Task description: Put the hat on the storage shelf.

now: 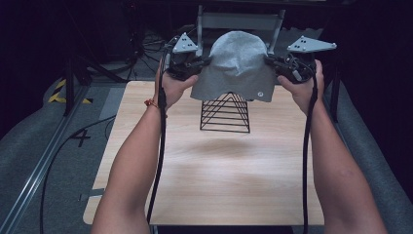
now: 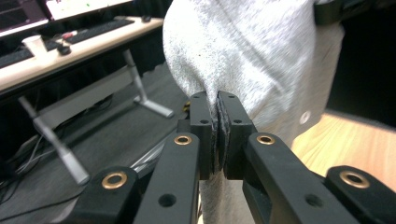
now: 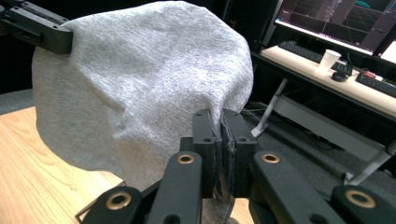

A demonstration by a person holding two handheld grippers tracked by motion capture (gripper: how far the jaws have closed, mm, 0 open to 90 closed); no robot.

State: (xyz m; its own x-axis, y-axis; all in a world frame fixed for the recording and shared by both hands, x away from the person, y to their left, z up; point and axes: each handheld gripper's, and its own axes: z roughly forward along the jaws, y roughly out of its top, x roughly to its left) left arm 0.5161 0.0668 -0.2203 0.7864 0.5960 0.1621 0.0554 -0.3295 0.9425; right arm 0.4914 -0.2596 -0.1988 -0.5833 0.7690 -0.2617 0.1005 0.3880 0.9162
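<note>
A person holds a grey fabric cap (image 1: 237, 66) stretched between two handheld grippers above a black wire rack (image 1: 225, 113) at the far end of a wooden table (image 1: 209, 180). The left gripper (image 2: 217, 100) pinches the cloth at the cap's left edge, its jaws pressed together on the fabric, while the right gripper (image 3: 220, 116) clamps the opposite edge the same way. The cap appears to hang just over the rack's peak, though contact cannot be made out.
</note>
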